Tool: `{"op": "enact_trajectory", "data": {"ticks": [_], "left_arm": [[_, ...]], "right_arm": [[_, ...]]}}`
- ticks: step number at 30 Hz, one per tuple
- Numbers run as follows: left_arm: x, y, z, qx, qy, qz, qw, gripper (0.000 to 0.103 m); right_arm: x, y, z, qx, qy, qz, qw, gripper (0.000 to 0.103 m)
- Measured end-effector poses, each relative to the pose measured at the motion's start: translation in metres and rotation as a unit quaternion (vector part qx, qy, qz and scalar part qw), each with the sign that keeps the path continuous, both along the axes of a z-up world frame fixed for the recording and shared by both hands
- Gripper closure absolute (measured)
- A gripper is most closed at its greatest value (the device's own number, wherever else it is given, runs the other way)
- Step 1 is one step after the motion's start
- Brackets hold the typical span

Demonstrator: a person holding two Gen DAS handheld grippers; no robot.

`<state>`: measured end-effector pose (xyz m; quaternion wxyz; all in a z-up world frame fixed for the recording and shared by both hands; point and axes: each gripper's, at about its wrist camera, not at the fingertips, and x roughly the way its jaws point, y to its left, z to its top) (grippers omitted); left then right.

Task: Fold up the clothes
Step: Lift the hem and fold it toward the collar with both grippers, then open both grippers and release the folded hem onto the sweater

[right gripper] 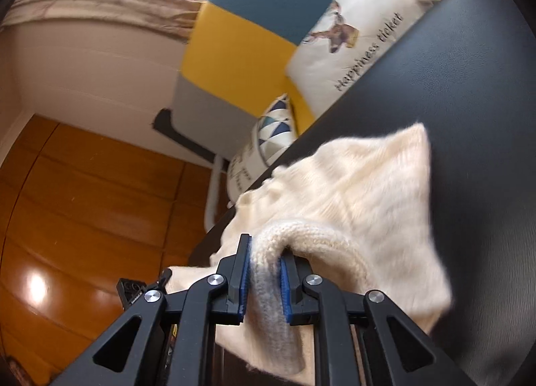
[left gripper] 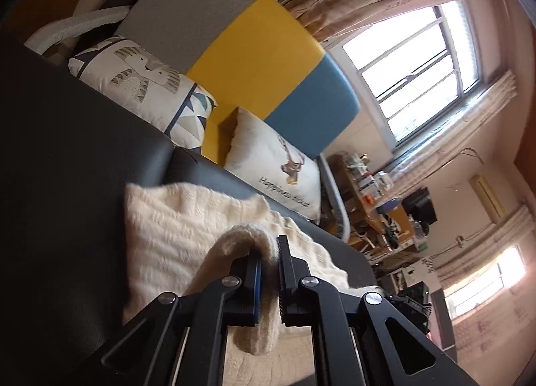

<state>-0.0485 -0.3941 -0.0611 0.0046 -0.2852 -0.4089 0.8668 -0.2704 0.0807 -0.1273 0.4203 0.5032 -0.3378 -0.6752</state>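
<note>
Cream knit sweater (left gripper: 174, 228), pinched tight by both grippers (left gripper: 269, 272) (right gripper: 263, 277), mid-fold over black tabletop (left gripper: 50, 151); next, lay edge down evenly.

The cream knitted sweater (left gripper: 187, 218) lies on the black leather counter (left gripper: 67, 168), its near edge lifted off the surface. At that edge the left gripper (left gripper: 269, 272) has a fold of knit between its jaws, and the right gripper (right gripper: 264, 272) has another fold between its own. Beyond the counter's far edge stands the grey, yellow and blue panelled chair back (left gripper: 254, 51). Two cushions lean against it: the white cushion printed with a deer (left gripper: 278, 165) on the right, the white cushion with a triangle pattern (left gripper: 140, 81) on the left. Further right, behind the deer cushion, is a cluttered wooden desk (left gripper: 378, 205) below the window (left gripper: 418, 64).
</note>
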Motion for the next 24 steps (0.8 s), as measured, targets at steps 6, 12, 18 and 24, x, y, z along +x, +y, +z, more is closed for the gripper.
{"op": "enact_trajectory", "data": {"ticks": [6, 12, 18, 24], "left_arm": [[-0.051, -0.024, -0.043, 0.021, -0.069, 0.014, 0.9973, 0.095], [-0.054, -0.048, -0.068, 0.117, -0.081, 0.035, 0.9892, 0.081], [-0.042, -0.043, -0.048, 0.069, -0.085, 0.021, 0.9937, 0.071], [-0.032, -0.055, -0.058, 0.101, -0.098, 0.072, 0.9875, 0.064]], "right_arm": [[-0.033, -0.012, -0.031, 0.0, -0.071, 0.004, 0.997, 0.079], [-0.029, -0.008, -0.03, -0.038, -0.1, 0.046, 0.993, 0.066], [-0.023, -0.007, -0.015, -0.111, -0.095, 0.07, 0.987, 0.059], [-0.04, -0.018, -0.019, -0.111, -0.101, -0.008, 0.989, 0.059]]}}
